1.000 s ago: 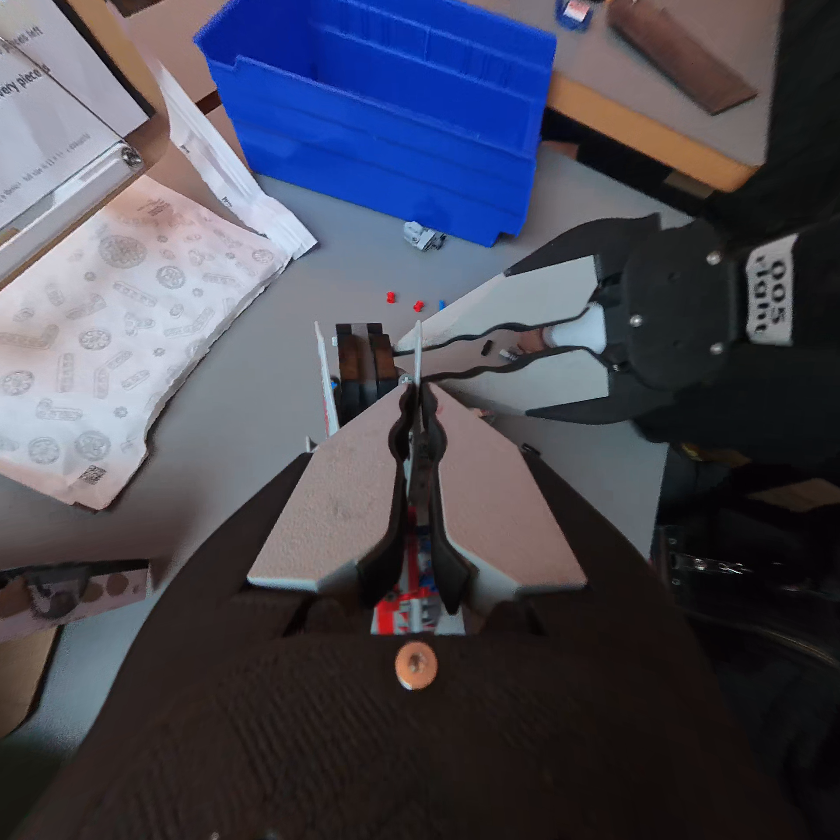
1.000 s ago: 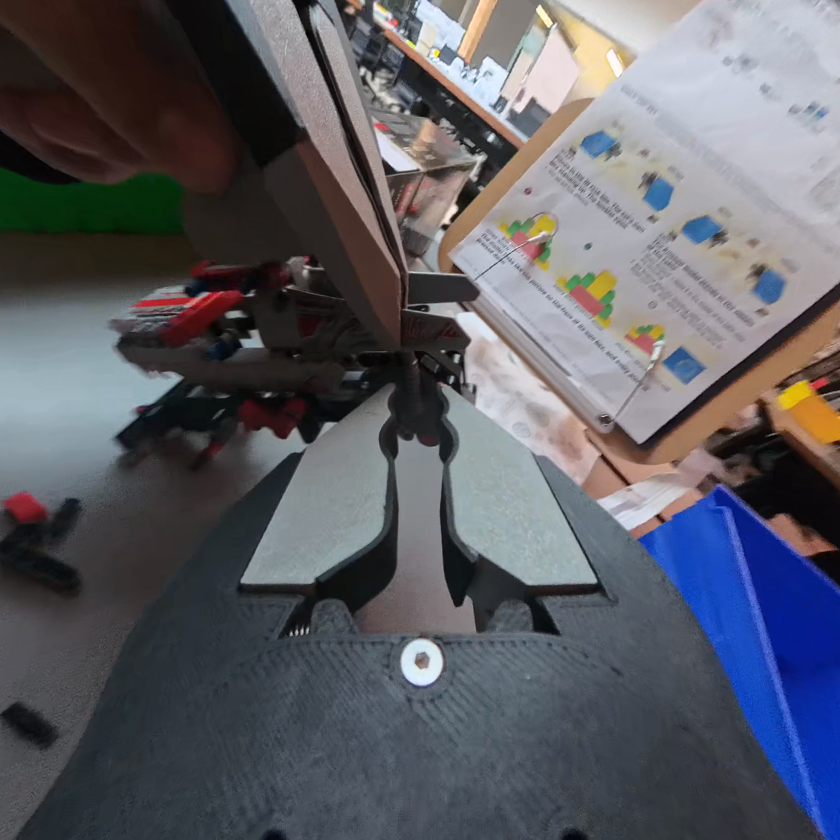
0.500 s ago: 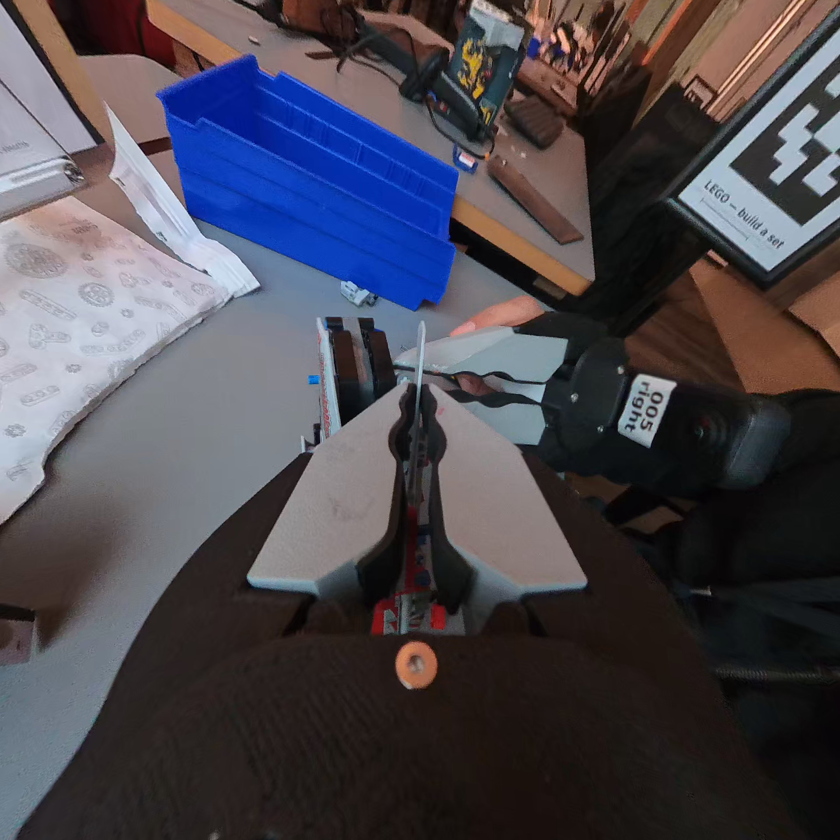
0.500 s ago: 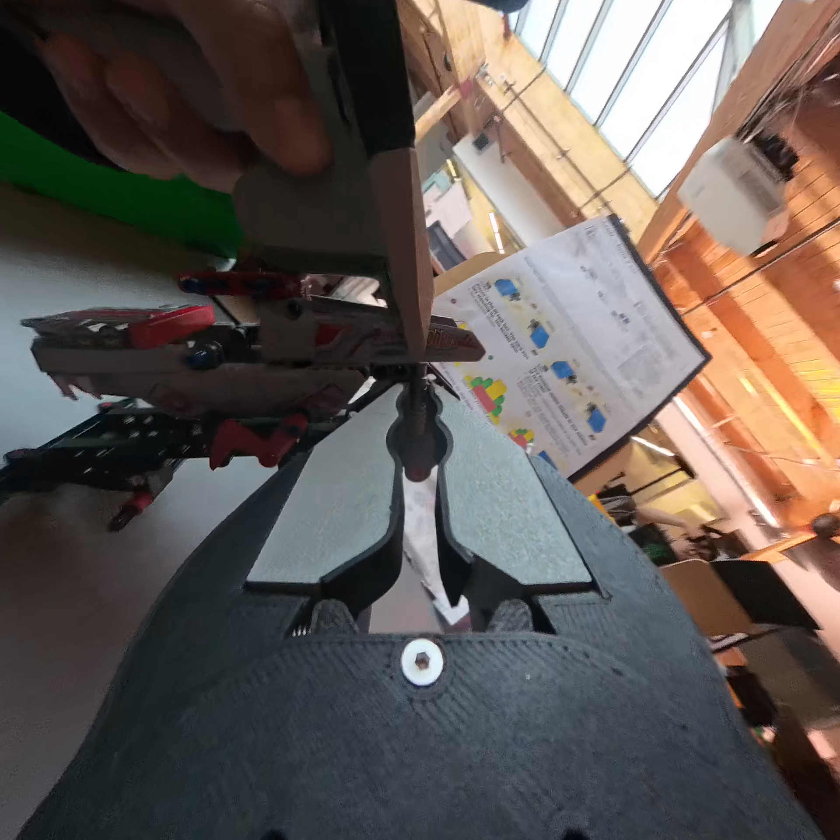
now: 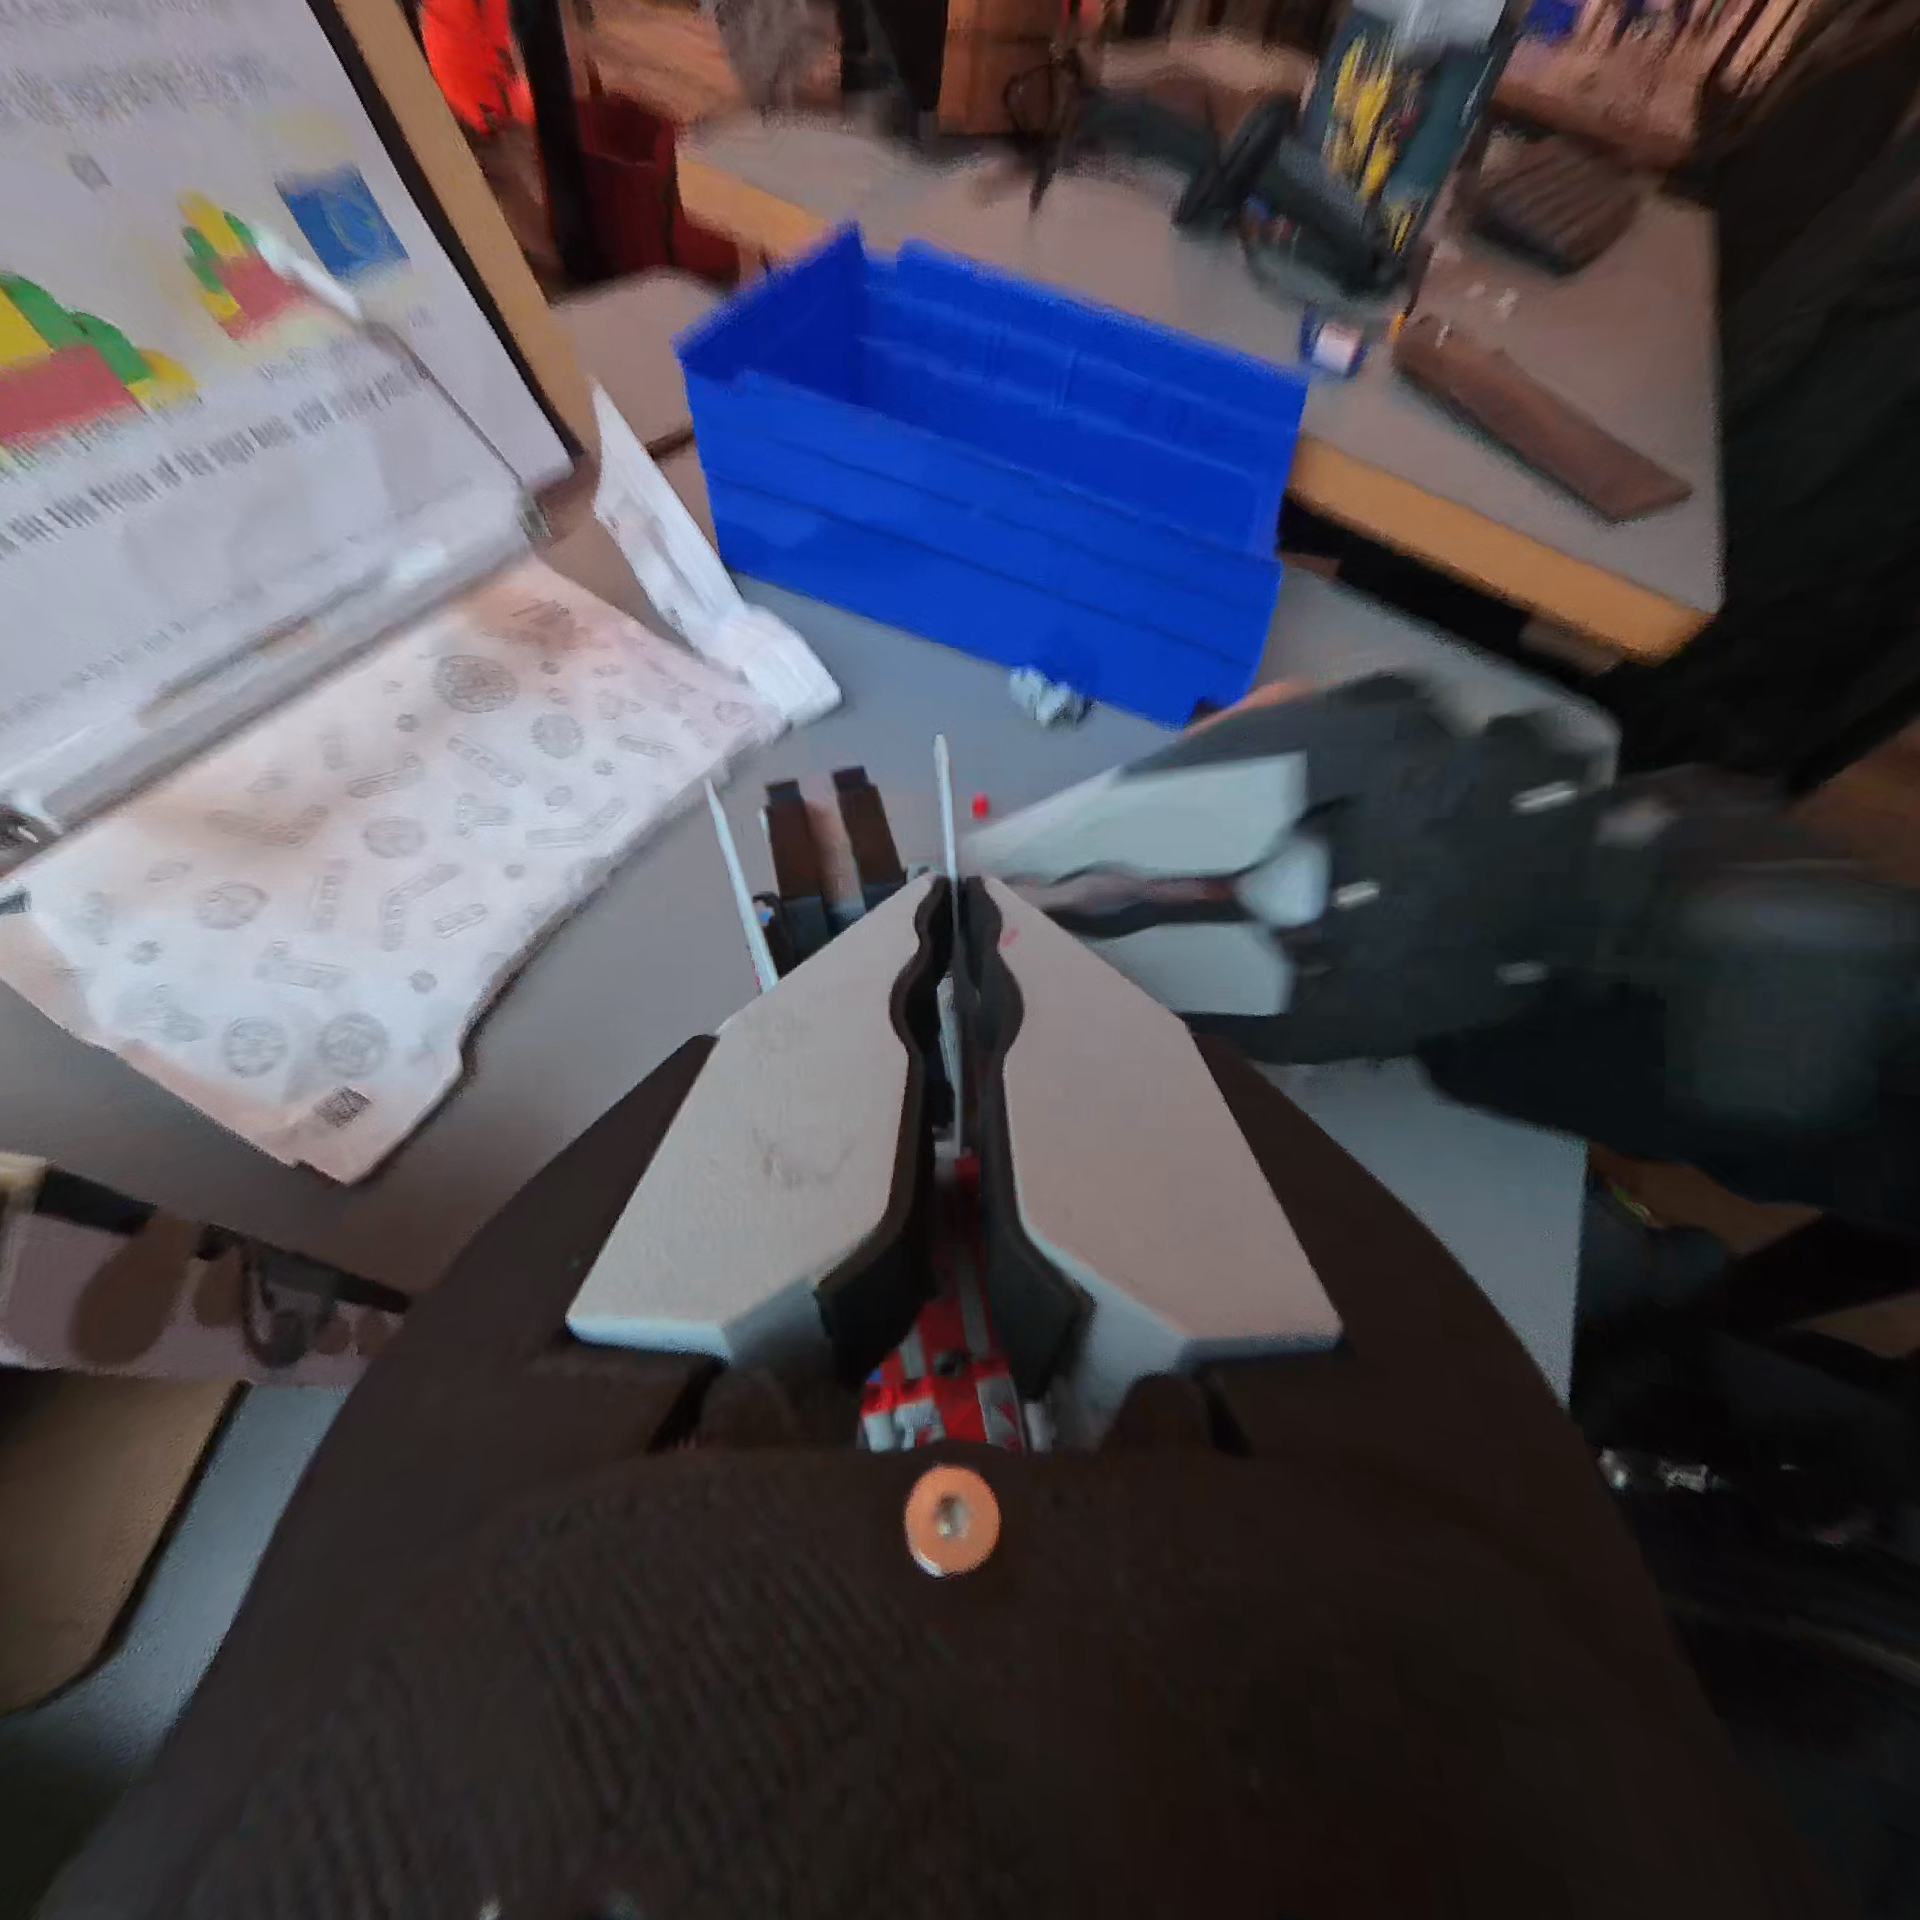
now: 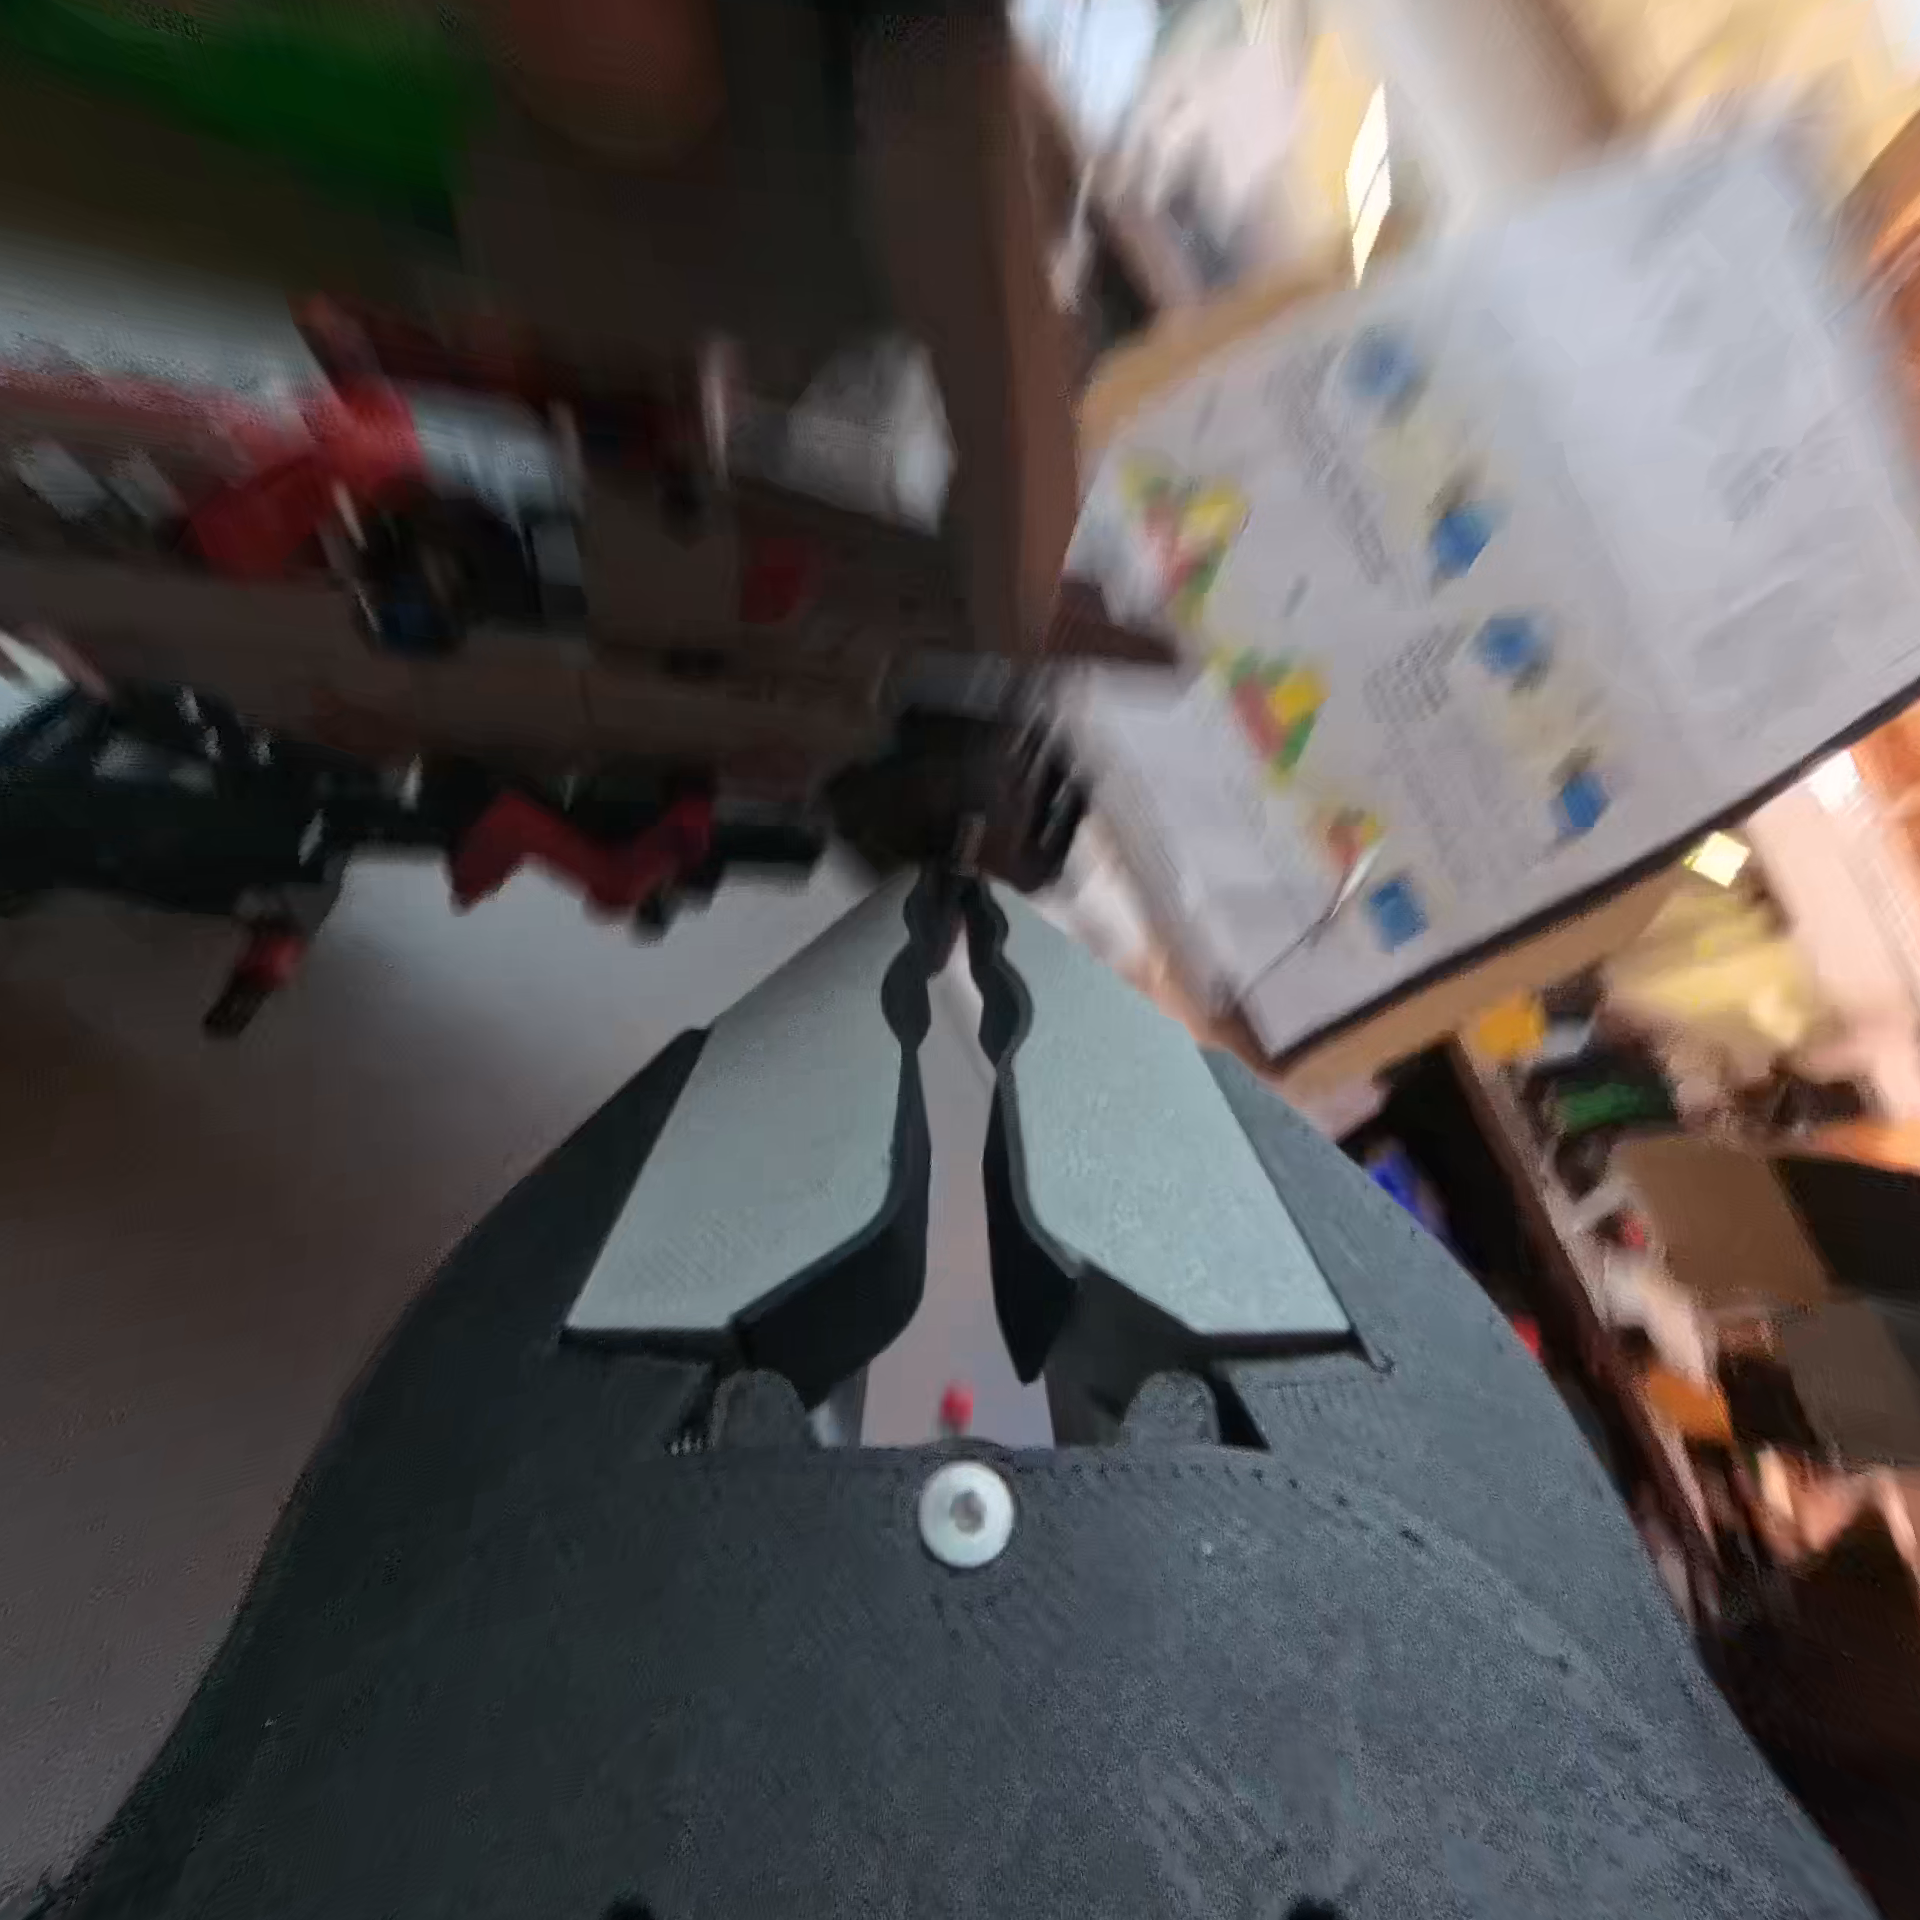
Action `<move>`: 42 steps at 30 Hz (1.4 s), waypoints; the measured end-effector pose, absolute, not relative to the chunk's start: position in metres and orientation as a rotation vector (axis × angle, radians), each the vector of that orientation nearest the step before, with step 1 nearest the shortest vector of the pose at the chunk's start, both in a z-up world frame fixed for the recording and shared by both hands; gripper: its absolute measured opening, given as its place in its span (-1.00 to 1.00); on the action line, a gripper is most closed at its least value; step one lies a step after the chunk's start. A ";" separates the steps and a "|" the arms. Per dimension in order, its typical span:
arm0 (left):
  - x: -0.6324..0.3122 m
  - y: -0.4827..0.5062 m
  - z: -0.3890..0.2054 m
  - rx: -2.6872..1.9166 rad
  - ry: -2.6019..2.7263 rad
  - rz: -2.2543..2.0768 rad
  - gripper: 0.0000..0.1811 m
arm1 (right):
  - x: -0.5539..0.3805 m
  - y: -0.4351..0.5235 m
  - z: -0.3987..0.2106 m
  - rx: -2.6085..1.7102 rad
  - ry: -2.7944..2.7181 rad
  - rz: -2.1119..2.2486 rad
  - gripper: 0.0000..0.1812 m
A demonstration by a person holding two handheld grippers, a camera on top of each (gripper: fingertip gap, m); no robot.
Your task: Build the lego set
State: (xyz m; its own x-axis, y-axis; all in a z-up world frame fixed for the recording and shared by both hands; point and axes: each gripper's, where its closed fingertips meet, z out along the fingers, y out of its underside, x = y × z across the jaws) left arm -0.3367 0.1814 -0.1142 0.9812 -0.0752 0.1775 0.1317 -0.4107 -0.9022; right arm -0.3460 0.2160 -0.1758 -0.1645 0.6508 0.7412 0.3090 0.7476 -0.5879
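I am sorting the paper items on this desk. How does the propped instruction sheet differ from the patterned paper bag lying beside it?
The instruction sheet stands tilted on a board, while the patterned paper bag lies flat on the grey table. The sheet carries coloured brick pictures in red, yellow, green and blue; the bag has only pale grey part outlines. The sheet looks smooth, the bag wrinkled with an uneven edge. Both are white paper, to the left of the blue bin.

Instruction sheet point(image 5: 156, 312) print blurred; nothing legible.
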 end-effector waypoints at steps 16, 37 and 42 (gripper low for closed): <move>-0.335 0.158 -0.105 -2.038 0.189 -0.292 -1.00 | -0.321 0.223 -0.182 -1.092 -1.924 1.095 -0.97; -0.293 0.134 -0.156 -2.455 0.806 -0.221 -0.99 | -0.292 0.191 -0.181 -1.057 -2.133 1.464 -0.55; -0.271 0.115 -0.190 -2.524 0.996 -0.271 -1.00 | -0.282 0.181 -0.190 -0.993 -2.211 1.413 -0.56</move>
State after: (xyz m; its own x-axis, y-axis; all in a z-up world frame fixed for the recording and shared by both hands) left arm -0.2713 0.1154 -0.1903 0.7256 -0.6875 0.0292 -0.6072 -0.6597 -0.4428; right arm -0.2823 0.1813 -0.1895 -0.7005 0.7084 -0.0863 0.3760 0.2635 -0.8884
